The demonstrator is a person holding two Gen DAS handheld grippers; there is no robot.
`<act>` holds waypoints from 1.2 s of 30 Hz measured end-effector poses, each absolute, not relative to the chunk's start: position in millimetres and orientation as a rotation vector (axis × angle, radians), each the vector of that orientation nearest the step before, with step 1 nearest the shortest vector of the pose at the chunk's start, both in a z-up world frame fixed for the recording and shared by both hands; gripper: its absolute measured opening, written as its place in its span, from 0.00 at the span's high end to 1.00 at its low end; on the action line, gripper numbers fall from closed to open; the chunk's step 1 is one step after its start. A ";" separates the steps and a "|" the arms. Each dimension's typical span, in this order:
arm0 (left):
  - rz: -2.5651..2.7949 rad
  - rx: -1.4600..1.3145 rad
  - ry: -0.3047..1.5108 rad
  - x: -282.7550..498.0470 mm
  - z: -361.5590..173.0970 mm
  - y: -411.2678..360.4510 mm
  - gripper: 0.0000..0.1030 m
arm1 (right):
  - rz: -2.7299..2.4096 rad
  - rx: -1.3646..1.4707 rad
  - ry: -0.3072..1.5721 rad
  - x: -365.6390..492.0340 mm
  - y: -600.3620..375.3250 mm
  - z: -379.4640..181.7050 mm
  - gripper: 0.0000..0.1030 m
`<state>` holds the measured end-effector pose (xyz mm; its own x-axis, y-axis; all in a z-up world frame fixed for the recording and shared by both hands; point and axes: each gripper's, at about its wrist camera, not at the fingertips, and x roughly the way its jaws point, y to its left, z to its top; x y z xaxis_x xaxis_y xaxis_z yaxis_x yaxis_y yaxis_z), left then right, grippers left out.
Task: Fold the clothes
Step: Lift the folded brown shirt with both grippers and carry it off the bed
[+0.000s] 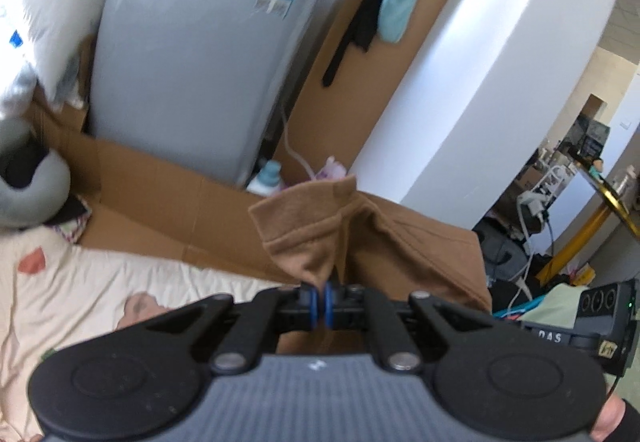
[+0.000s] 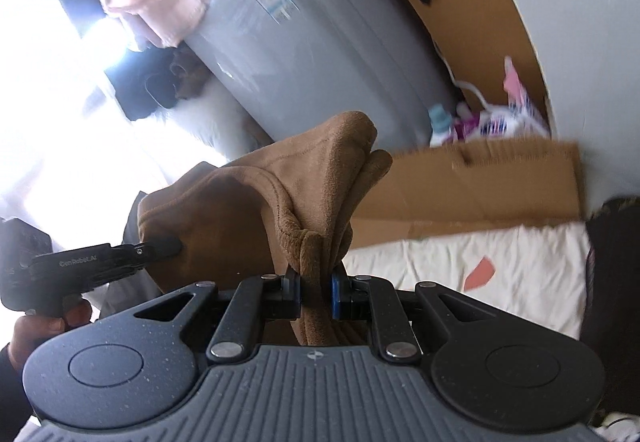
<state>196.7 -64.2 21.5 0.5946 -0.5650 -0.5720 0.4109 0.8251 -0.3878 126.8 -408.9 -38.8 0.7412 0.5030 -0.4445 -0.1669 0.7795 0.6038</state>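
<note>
**Soft brown garment held up by both claws**

The brown garment (image 1: 360, 238) hangs in the air above the bed (image 1: 80, 282), stretched between the two claws. The left claw (image 1: 322, 302) is closed on a thin corner of the cloth. The right claw (image 2: 316, 294) is closed on a thicker bunch with a stitched hem (image 2: 292, 234).

The cloth looks soft, fleecy and light; it sags and folds under its own weight and, I think, it will not keep any shape by itself. It seems not slippery. Hems and corners are the good places to hold, because a thin corner could slip out if pulled hard.
</note>
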 end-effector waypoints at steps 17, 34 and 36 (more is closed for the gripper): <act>-0.614 -0.188 0.571 126.8 175.1 -89.6 0.96 | 0.335 0.494 0.488 67.7 -433.1 157.1 0.88; -0.785 -0.257 0.638 119.1 122.2 -147.4 0.96 | 0.255 0.508 0.493 -8.8 -510.5 117.9 0.88; -0.819 -0.269 0.652 121.9 106.7 -159.3 0.96 | 0.228 0.521 0.489 -19.3 -526.2 105.7 0.88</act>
